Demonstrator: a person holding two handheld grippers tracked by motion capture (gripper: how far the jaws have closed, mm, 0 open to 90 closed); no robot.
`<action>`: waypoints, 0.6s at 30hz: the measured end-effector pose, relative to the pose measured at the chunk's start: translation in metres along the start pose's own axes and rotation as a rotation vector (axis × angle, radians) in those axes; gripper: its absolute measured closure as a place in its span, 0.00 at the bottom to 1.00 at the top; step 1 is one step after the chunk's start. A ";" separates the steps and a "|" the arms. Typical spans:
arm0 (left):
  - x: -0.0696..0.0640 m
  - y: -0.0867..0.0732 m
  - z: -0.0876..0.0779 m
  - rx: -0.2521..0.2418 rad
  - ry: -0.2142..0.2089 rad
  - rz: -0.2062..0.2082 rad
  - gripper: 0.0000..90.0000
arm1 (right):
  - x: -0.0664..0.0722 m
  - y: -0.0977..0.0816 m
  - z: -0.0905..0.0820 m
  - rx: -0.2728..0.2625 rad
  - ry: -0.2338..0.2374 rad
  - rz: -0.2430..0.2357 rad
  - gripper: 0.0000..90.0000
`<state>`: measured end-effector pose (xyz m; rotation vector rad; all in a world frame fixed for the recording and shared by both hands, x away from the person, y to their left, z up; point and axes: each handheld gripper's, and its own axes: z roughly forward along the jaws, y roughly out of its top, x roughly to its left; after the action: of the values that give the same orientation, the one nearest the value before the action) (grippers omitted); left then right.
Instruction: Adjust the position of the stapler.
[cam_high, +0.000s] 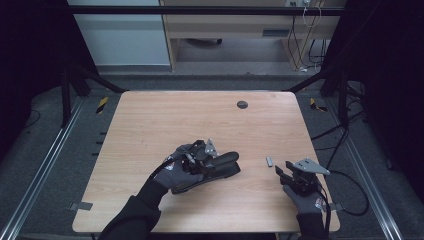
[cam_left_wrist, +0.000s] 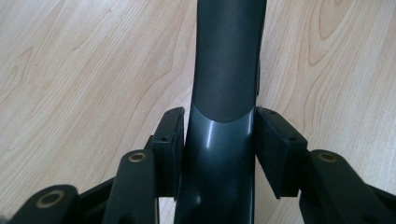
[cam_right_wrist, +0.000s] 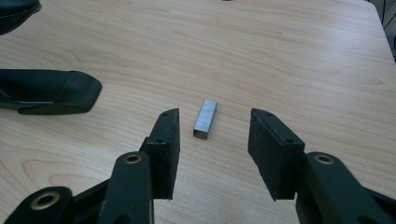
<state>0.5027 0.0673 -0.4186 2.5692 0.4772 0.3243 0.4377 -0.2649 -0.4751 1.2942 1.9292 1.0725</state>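
Note:
A black stapler (cam_high: 222, 169) lies left of the table's middle, its top arm lifted off its base. My left gripper (cam_high: 209, 164) comes at it from the left; in the left gripper view its pads (cam_left_wrist: 170, 140) press both sides of the stapler's dark grey body (cam_left_wrist: 226, 70). A short silver strip of staples (cam_high: 269, 161) lies flat on the wood to the right. My right gripper (cam_high: 282, 169) stands open just short of it. In the right gripper view the strip (cam_right_wrist: 205, 118) lies just beyond the tips of the jaws (cam_right_wrist: 212, 140), and the stapler's front end (cam_right_wrist: 46, 91) shows at the left.
The wooden table (cam_high: 150, 115) has a small dark round grommet (cam_high: 242, 104) near its far edge. The right gripper is near the table's front right corner. Cables trail off the right side. Black frame posts stand around the table.

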 end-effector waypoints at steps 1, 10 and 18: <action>0.001 0.001 0.001 0.009 -0.005 0.009 0.60 | 0.001 0.000 0.000 0.005 0.003 0.008 0.60; 0.002 0.003 0.003 0.015 -0.019 0.012 0.61 | 0.001 -0.001 0.002 0.008 0.005 -0.002 0.60; 0.007 0.001 0.002 -0.001 -0.052 0.051 0.63 | 0.001 -0.001 0.003 0.015 0.009 0.004 0.60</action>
<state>0.5096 0.0680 -0.4192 2.5854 0.3937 0.2746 0.4391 -0.2629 -0.4779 1.3043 1.9457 1.0696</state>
